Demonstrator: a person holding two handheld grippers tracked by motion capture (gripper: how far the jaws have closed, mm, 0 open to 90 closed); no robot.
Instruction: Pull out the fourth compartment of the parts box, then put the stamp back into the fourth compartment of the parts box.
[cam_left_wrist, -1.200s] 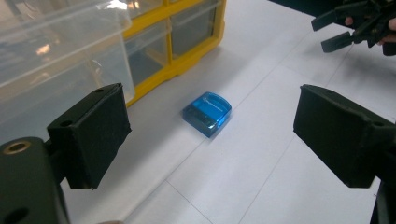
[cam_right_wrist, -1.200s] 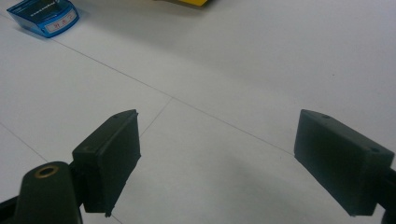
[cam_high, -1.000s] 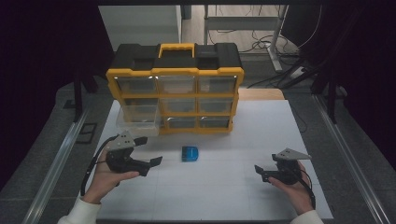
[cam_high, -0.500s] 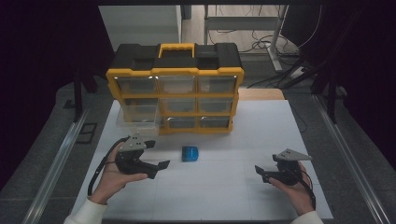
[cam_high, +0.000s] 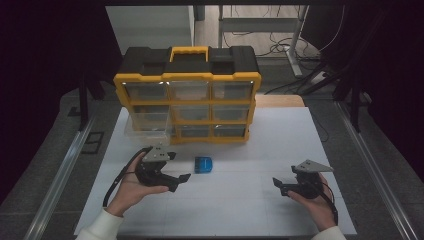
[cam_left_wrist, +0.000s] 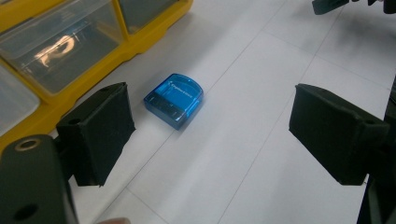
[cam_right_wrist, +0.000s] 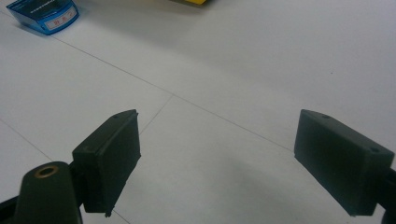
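A small blue plastic case (cam_high: 204, 164) lies flat on the white table (cam_high: 250, 210), a little in front of the yellow-and-black drawer organizer (cam_high: 187, 95) that stands at the far side. One clear drawer (cam_high: 146, 123) on the organizer's lower left is pulled out toward the near side.

The left gripper (cam_high: 181, 178) is held in the person's left hand (cam_high: 131, 189) just left of the blue plastic case, near it but not touching. Its jaws stand wide apart with nothing between them; in the left gripper view the case (cam_left_wrist: 174, 100) sits on the table beyond the left gripper (cam_left_wrist: 210, 135), closer to one jaw than the other (the case's curved edge points away from the camera).

The right gripper (cam_high: 280, 186) rests in the right hand (cam_high: 316, 202) at the near right of the table, well apart from the case. In the right gripper view the right gripper (cam_right_wrist: 217, 158) is spread open over bare table, and the case (cam_right_wrist: 43, 14) shows at the far left corner.
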